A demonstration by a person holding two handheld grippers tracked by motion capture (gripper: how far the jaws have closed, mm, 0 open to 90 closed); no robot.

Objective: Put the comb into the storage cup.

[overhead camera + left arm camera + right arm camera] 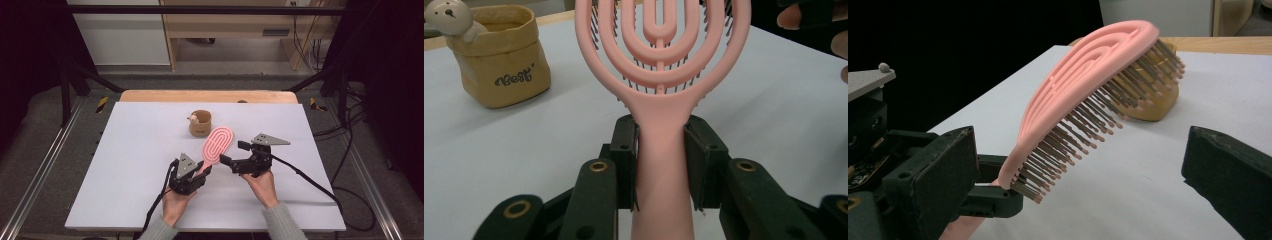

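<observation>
- My left gripper (204, 172) clamps the pink brush (218, 143) by its handle, head raised over the desk (135, 165), bristles down.
- The brown cup (200, 123) stands just beyond it.
- My right gripper (234, 154) hangs open beside the brush, holding nothing.

Your sleeves are grey ribbed knit. Both grippers — left gripper (207, 170) and right gripper (231, 153) — are black, blocky, brass-ringed at the jaw pivots, each topped by a grey three-cornered plate, each trailing a black cable.
</observation>
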